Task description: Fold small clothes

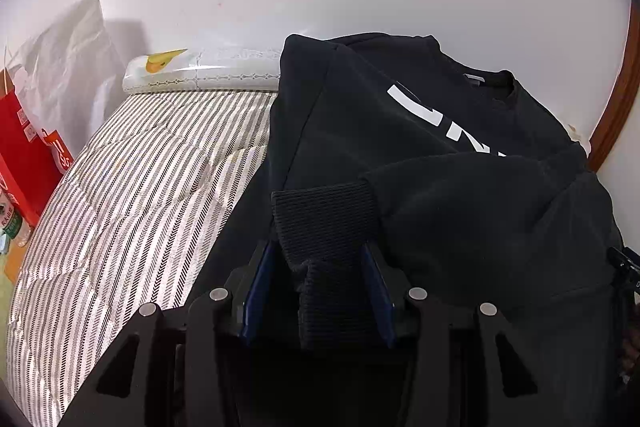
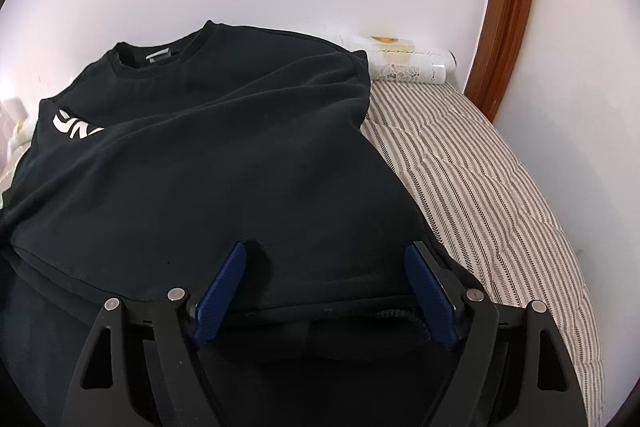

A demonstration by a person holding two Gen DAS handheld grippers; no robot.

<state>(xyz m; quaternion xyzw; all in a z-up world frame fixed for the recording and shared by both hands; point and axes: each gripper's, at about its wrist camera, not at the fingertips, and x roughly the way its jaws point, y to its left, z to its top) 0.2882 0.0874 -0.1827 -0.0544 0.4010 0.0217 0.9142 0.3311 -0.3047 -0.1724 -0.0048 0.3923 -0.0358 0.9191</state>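
Observation:
A black sweatshirt (image 1: 400,147) with white letters lies on a striped bed cover (image 1: 140,187), its collar toward the wall. One sleeve is laid across the body, and its ribbed cuff (image 1: 324,215) sits bunched between the blue pads of my left gripper (image 1: 318,247), which is shut on it. In the right wrist view the sweatshirt (image 2: 200,147) lies with a sleeve folded over its front. My right gripper (image 2: 326,247) stands wide open over the lower fabric, with its pads apart from the cloth and nothing gripped.
A white rolled sheet (image 1: 200,71) (image 2: 408,67) lies along the wall at the head of the bed. A red box (image 1: 24,155) and a white paper bag (image 1: 68,67) stand at the left. A curved wooden frame (image 2: 508,7) borders the bed cover (image 2: 480,187) on the right.

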